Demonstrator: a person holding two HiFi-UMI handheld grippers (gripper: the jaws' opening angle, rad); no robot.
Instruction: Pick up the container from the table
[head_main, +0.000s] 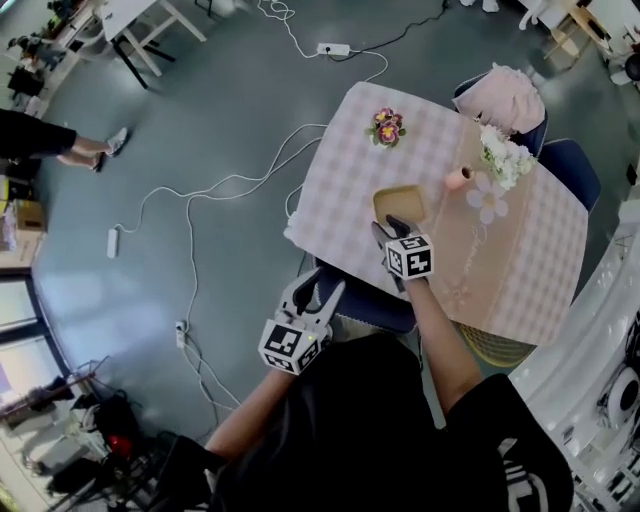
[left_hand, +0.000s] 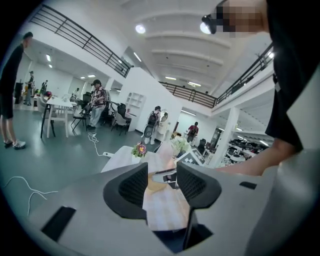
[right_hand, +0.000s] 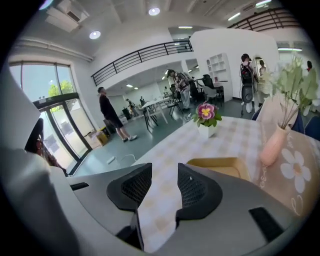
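The container (head_main: 400, 203) is a shallow tan square tray on the pink checked tablecloth (head_main: 350, 190), near the table's front edge. My right gripper (head_main: 388, 230) hovers open just in front of it, fingertips by its near rim. The right gripper view shows the container (right_hand: 220, 167) just ahead and to the right of the open right gripper (right_hand: 164, 187), nothing between its fingers. My left gripper (head_main: 320, 290) is open and empty, lower left, off the table over a blue chair seat. Between the parted fingers of the left gripper (left_hand: 161, 185) the container (left_hand: 153, 185) shows farther off.
A pink vase (head_main: 457, 178) with white flowers (head_main: 503, 152) stands right of the container. A small flower pot (head_main: 385, 127) sits at the far side. A blue chair (head_main: 370, 305) is tucked under the near edge. White cables (head_main: 200, 200) cross the floor; a person's feet (head_main: 95, 150) are far left.
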